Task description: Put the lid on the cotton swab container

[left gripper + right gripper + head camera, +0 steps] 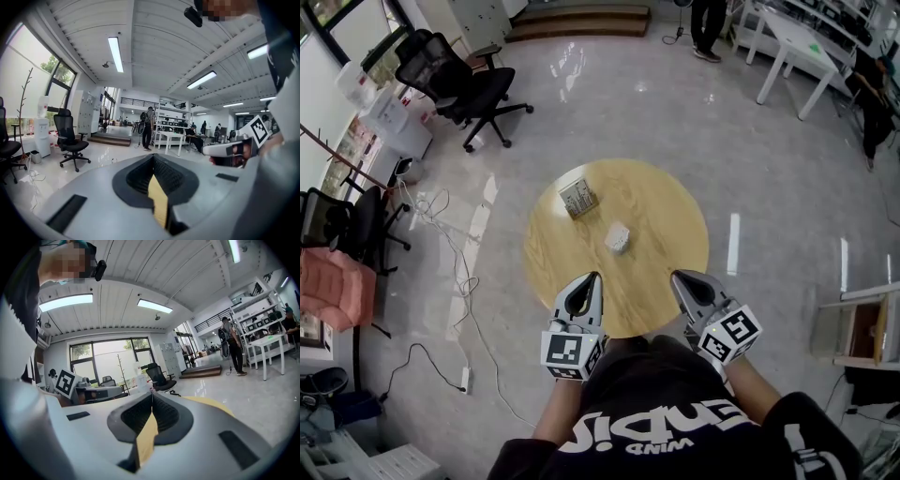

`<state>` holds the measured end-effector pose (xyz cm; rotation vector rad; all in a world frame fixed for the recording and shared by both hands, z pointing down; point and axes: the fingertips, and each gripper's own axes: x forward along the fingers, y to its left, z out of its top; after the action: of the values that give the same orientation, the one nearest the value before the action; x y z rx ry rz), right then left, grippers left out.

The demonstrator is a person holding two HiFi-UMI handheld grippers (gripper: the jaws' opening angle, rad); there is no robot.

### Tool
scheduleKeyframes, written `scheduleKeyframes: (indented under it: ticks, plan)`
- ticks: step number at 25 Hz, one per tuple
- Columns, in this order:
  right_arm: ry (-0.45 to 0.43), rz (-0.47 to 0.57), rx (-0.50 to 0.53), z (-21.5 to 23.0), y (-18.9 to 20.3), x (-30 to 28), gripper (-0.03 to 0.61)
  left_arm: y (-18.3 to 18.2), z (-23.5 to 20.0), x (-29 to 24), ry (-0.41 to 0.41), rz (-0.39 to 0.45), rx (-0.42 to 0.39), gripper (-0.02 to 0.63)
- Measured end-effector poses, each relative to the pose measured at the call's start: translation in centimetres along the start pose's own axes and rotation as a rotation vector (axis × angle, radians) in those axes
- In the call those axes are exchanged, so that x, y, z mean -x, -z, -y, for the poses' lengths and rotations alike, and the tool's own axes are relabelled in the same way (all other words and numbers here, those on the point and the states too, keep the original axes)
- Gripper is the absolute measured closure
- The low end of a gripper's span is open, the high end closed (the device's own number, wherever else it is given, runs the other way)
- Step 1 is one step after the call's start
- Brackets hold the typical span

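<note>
Head view: round wooden desk [675,202] w/ two small items, both ahead of the jaws & well apart from them. The square box, prob. the swab container [578,198], lies furthest out, ahead of the left gripper [592,277]. A smaller pale piece, likely the lid [618,237], sits nearer, ahead of & between the two grippers. The right gripper [676,276] & the left hover over the desk's near edge, jaws pressed together, nothing in them. Left gripper view: jaws meet at the tip, empty; neither item shows, only floor & an office chair [70,140] beyond, w/ the right gripper off to the jaws' right. Right gripper view: jaws likewise tip to tip, empty; a yellow bit of desk just right of the jaws, left gripper off to their left. Handling, at a guess: lid looks thin, light, stiff plastic, prob. slick, so pinch it lightly across opposite edges. The container is light too & may skid, so steady its side wall w/ the other jaws while seating the lid.
</note>
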<state>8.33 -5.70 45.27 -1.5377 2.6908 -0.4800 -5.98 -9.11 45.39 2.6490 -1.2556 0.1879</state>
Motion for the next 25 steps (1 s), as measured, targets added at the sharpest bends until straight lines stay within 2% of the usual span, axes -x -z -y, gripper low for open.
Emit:
scheduleKeyframes:
  ticks: [7,16,25]
  plan:
    - [0.013,0.007,-0.013,1.2,-1.0,-1.4,0.577,-1.0,-0.8,-1.8,0.015,0.000,-0.030,0.604]
    - [-0.031,-0.008,0.004,4.5,-2.8,-3.5,0.577,-1.1,-0.8,-4.6,0.014,-0.007,-0.028,0.594]
    - [-0.092,-0.028,0.032,6.2,-3.7,-5.7,0.575,-0.4,-1.5,-7.3,0.020,-0.007,-0.034,0.407]
